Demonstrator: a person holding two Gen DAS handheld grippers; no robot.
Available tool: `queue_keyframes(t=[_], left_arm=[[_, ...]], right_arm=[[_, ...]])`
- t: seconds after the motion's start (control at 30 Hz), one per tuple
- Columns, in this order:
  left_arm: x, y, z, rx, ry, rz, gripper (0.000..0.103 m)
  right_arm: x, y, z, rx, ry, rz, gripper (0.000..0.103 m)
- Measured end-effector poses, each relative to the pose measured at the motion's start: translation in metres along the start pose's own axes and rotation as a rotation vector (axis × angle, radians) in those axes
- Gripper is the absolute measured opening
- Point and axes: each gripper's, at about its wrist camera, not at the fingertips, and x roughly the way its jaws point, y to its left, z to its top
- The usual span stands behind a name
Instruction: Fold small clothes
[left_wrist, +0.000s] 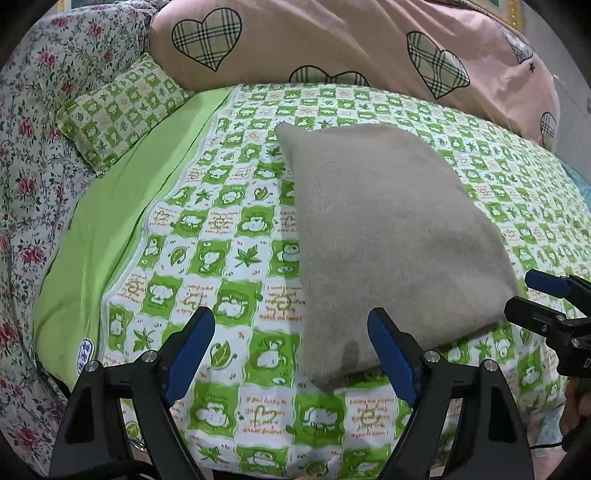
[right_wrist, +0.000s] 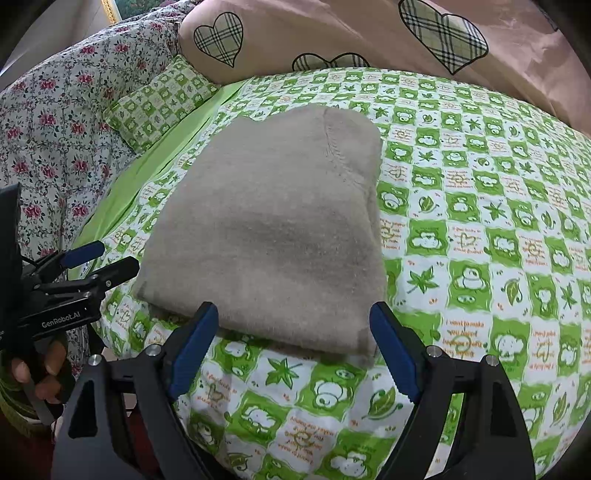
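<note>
A beige knitted garment (left_wrist: 388, 236) lies folded into a thick rectangle on the green-and-white checked bed sheet (left_wrist: 229, 236). It also shows in the right wrist view (right_wrist: 273, 229). My left gripper (left_wrist: 291, 350) is open and empty, just off the garment's near left corner. My right gripper (right_wrist: 293, 343) is open and empty at the garment's near edge. The right gripper shows at the right edge of the left wrist view (left_wrist: 532, 297), and the left gripper shows at the left of the right wrist view (right_wrist: 101, 260).
A pink duvet with plaid hearts (left_wrist: 332, 40) is piled at the back. A floral quilt (left_wrist: 33, 155) lies along the left. A small checked pillow (left_wrist: 118, 110) sits at the back left. The bed's near edge drops off below the grippers.
</note>
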Motion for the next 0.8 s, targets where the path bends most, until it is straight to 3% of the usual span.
queue_keyframes(t=[0.8], left_arm=[[0.016, -0.002, 0.024, -0.005, 0.004, 0.032, 0.086]], right_arm=[[0.020, -0.001, 0.036, 0.010, 0.018, 0.026, 0.085]])
